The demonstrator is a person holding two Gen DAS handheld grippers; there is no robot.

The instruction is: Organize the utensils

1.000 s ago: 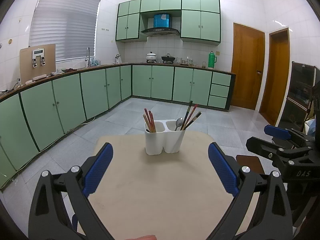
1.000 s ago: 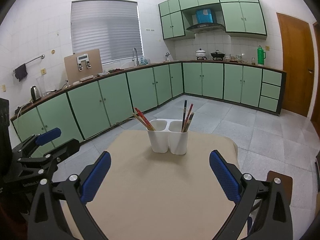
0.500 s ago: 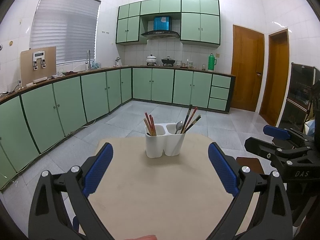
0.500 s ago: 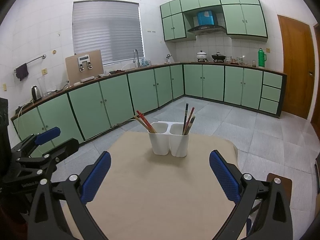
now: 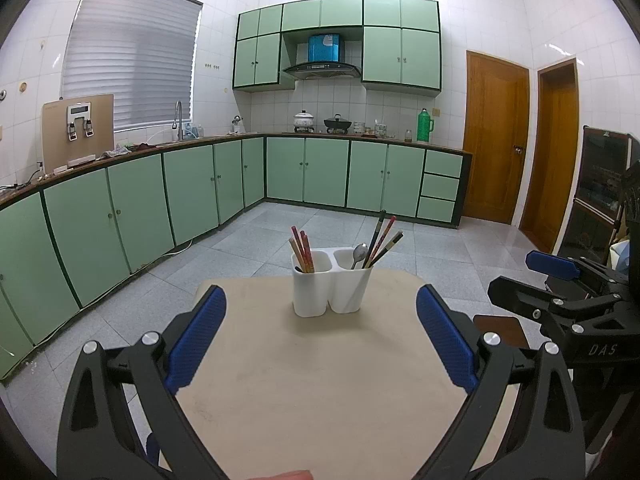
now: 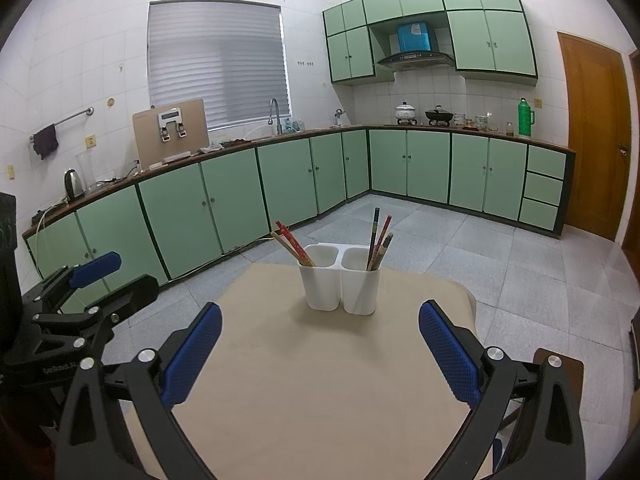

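Both grippers, left (image 5: pixel 318 344) and right (image 6: pixel 320 354), were spread wide and held nothing. I feared bumping the white holder (image 6: pixel 340 288) and maybe tipping the chopsticks (image 6: pixel 294 248).

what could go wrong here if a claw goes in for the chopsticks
1. The white holder stands free on the table; a sideways pull on the leaning chopsticks might tip it.
2. The spoon shares that compartment, so it could get dragged out too.
3. The left claw and right claw are both open and aimed at the holder; they may collide.
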